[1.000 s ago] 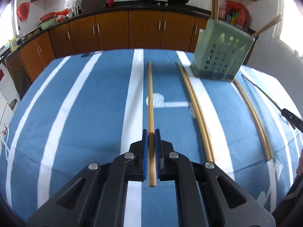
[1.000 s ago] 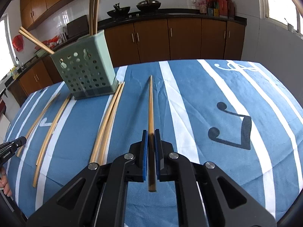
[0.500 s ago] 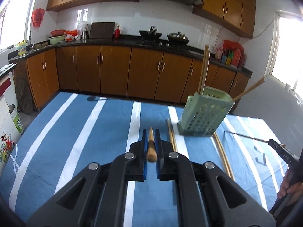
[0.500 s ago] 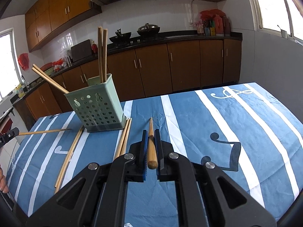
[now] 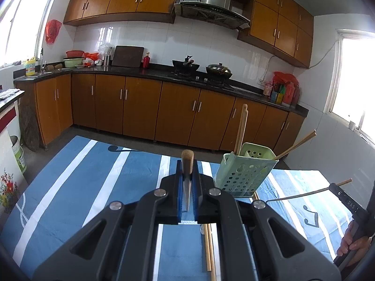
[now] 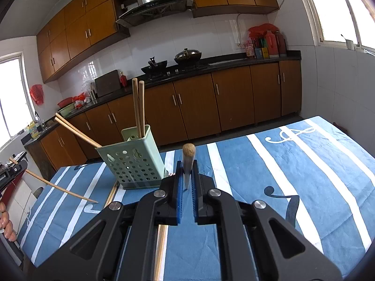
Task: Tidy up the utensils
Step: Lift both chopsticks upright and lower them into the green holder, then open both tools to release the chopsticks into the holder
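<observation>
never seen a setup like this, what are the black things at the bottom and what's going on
Those are two hand-held claws, each carried by a person and each with its own fisheye camera looking along its fingers. One picture comes from the left claw, the other from the right claw. Each claw is shut on a chopstick, left one and right one, lifted above the blue striped tablecloth. A green perforated holder stands there with chopsticks already inside, and more chopsticks lie loose on the cloth.
</observation>
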Demonstrator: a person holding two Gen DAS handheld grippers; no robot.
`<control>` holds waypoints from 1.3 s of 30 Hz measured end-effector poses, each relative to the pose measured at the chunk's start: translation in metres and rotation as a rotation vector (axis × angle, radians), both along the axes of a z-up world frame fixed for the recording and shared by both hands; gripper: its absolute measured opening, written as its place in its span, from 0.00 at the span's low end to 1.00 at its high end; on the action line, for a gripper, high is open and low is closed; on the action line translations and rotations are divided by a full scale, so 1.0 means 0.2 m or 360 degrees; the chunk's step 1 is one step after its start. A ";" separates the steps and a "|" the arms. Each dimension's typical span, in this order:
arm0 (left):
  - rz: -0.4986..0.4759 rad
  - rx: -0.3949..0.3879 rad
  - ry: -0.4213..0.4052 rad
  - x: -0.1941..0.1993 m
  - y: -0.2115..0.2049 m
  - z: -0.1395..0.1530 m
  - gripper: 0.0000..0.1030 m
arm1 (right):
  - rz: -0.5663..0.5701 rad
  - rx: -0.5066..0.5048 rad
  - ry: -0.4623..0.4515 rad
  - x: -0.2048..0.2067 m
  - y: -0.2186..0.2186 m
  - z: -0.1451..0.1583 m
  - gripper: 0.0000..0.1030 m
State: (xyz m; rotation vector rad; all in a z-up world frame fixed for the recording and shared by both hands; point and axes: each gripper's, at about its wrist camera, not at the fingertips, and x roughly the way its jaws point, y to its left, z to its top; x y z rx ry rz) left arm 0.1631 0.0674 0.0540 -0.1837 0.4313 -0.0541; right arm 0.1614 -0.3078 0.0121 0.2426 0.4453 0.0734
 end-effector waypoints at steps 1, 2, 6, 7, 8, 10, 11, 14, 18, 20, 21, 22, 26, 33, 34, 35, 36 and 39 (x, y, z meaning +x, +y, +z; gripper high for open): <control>-0.0002 0.0002 -0.0002 0.00 0.00 0.00 0.08 | 0.0000 0.0001 -0.0004 0.00 0.00 0.00 0.07; -0.0004 0.0001 -0.0002 0.01 -0.01 0.01 0.08 | -0.0001 0.0001 -0.0006 0.00 0.00 0.01 0.07; -0.0012 -0.0004 -0.0008 0.00 -0.01 0.01 0.08 | 0.0002 0.0003 -0.0020 0.00 0.01 0.02 0.07; -0.0019 -0.0009 -0.0011 0.01 -0.01 0.02 0.07 | 0.0005 0.0001 -0.0027 0.00 0.01 0.03 0.07; -0.0025 -0.0012 -0.0016 0.00 0.00 0.03 0.07 | 0.0010 -0.0002 -0.0039 0.00 0.01 0.05 0.07; -0.0045 -0.0009 -0.0036 0.00 -0.01 0.06 0.07 | 0.0022 -0.0011 -0.0075 -0.01 0.02 0.09 0.07; -0.0060 -0.0002 -0.0055 0.00 -0.03 0.09 0.07 | 0.0032 -0.0014 -0.0097 -0.01 0.03 0.11 0.07; -0.0114 0.0006 -0.0106 0.00 -0.07 0.18 0.07 | 0.0079 0.0003 -0.0163 -0.03 0.05 0.20 0.07; -0.0182 0.0003 -0.0192 0.00 -0.15 0.30 0.07 | 0.0157 0.0052 -0.0278 -0.04 0.09 0.35 0.07; -0.0201 0.0013 -0.0247 0.01 -0.20 0.35 0.07 | 0.0186 0.0068 -0.0344 -0.04 0.12 0.42 0.07; -0.0211 0.0019 -0.0283 0.02 -0.24 0.39 0.07 | 0.0195 0.0073 -0.0373 -0.04 0.13 0.45 0.07; -0.0217 0.0017 -0.0298 0.03 -0.26 0.42 0.07 | 0.0205 0.0078 -0.0410 -0.04 0.15 0.49 0.07; -0.0214 -0.0013 -0.0401 0.11 -0.35 0.53 0.07 | 0.0199 0.0094 -0.0519 0.02 0.19 0.59 0.07; -0.0037 -0.0036 -0.0596 0.29 -0.44 0.63 0.07 | 0.0119 0.0066 -0.0550 0.23 0.24 0.62 0.07; -0.0015 -0.0038 -0.0603 0.32 -0.45 0.62 0.07 | 0.0120 0.0068 -0.0536 0.25 0.24 0.61 0.07; -0.0010 -0.0051 -0.0588 0.36 -0.45 0.61 0.07 | 0.0118 0.0066 -0.0518 0.29 0.25 0.59 0.07; -0.0011 -0.0066 -0.0566 0.40 -0.46 0.59 0.07 | 0.0116 0.0061 -0.0497 0.32 0.26 0.57 0.07; 0.0003 -0.0111 -0.0490 0.50 -0.45 0.52 0.07 | 0.0120 0.0057 -0.0436 0.39 0.27 0.51 0.07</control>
